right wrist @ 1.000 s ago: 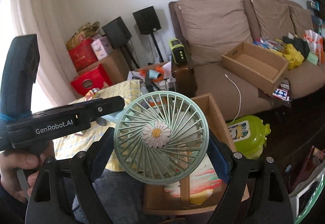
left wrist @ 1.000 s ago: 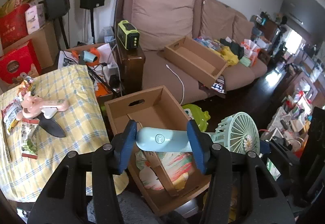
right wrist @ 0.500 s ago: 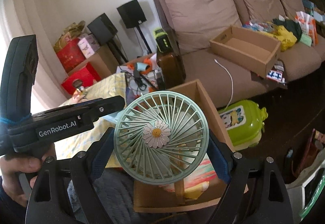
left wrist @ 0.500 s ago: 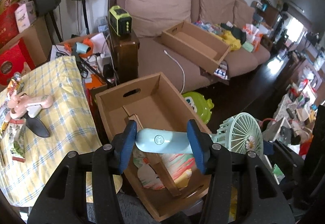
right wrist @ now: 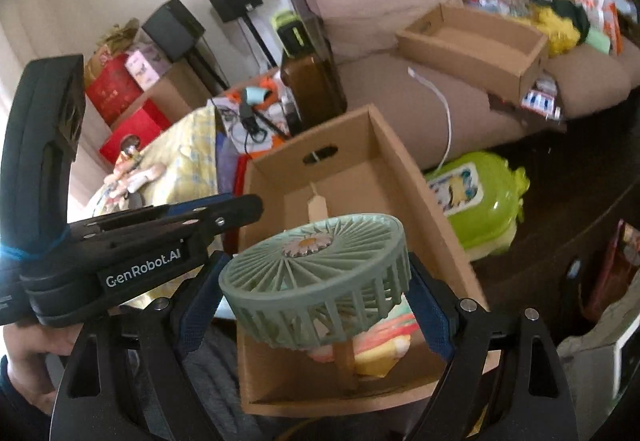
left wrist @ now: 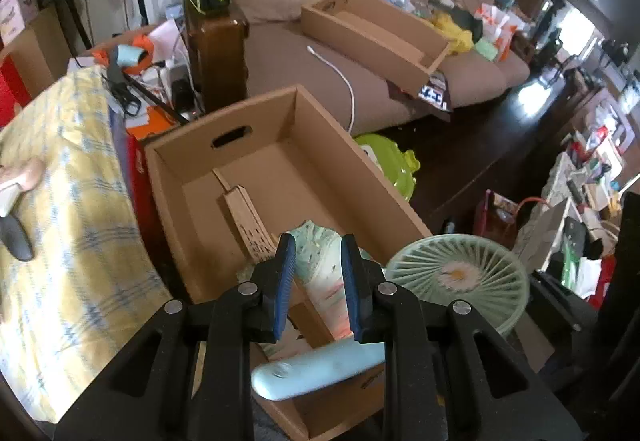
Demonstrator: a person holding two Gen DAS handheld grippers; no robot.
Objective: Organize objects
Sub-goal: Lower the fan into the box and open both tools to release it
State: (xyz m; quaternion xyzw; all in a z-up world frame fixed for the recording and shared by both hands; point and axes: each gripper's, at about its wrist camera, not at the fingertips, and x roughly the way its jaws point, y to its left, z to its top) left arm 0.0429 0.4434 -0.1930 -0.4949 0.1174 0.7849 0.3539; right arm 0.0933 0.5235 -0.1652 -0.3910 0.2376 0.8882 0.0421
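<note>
1. on the far left, a table under a yellow checked cloth carries a pink object at the frame edge.
2. beside the table stands an open cardboard box with a hand slot in its end wall and a cardboard divider running down the middle; pastel-patterned items lie at its near end.
3. the left claw hangs over the near end of the box. its blue pads are narrowing toward each other with nothing between them; only the patterned items in the box show through the gap.
4. the handheld fan's handle, pale blue, rounded, with a small round button, lies below and behind those pads, free of them, slanting up to the right toward the head.
5. the fan head is a sage-green round cage of radial ribs with a white daisy emblem, yellow-centred, on the hub. it is tilted almost flat, face upward, over the near part of the box.
6. the right claw is clamped wide on the head, one pad on each side of the rim.
7. further right, a lime-green case sits on the dark floor in front of a brown sofa, which bears a second cardboard box.
</note>
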